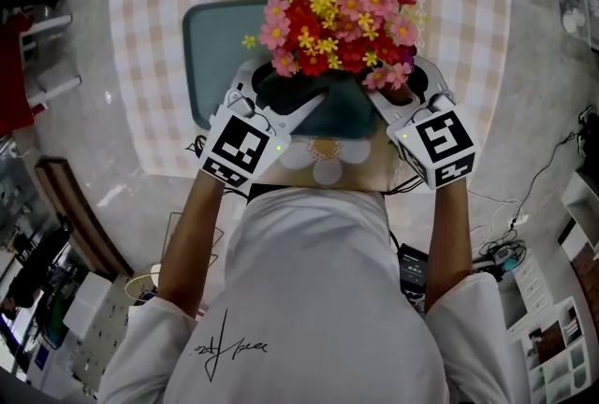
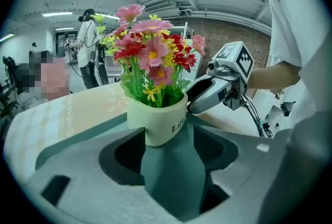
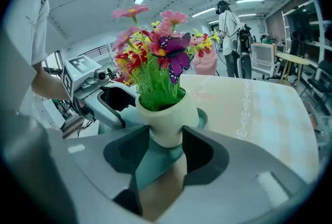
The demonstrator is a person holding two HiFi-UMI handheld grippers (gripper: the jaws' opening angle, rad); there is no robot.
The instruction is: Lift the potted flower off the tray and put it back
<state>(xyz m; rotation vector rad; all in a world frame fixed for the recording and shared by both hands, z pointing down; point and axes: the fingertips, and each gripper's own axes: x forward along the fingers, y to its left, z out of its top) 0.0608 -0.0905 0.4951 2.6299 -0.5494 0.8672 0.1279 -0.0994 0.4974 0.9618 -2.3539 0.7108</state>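
A cream pot [image 2: 158, 122] of red, pink and yellow artificial flowers [image 1: 337, 23] stands on a teal tray [image 1: 211, 47] on the checked tablecloth. My left gripper [image 2: 168, 137] reaches around the pot from one side. Its jaws are open: one pad is at the pot's wall and a gap shows at the other. My right gripper [image 3: 166, 140] comes in from the opposite side, with both pads pressed on the pot's base [image 3: 166, 116]. In the head view the left gripper [image 1: 285, 89] and right gripper [image 1: 401, 86] flank the bouquet, which hides the pot.
The tablecloth [image 1: 168, 37] extends beyond the tray, which lies near the table's front edge. Cables and boxes lie on the floor to the right [image 1: 505, 252]. A person [image 3: 231, 36] stands far off in the room behind the table.
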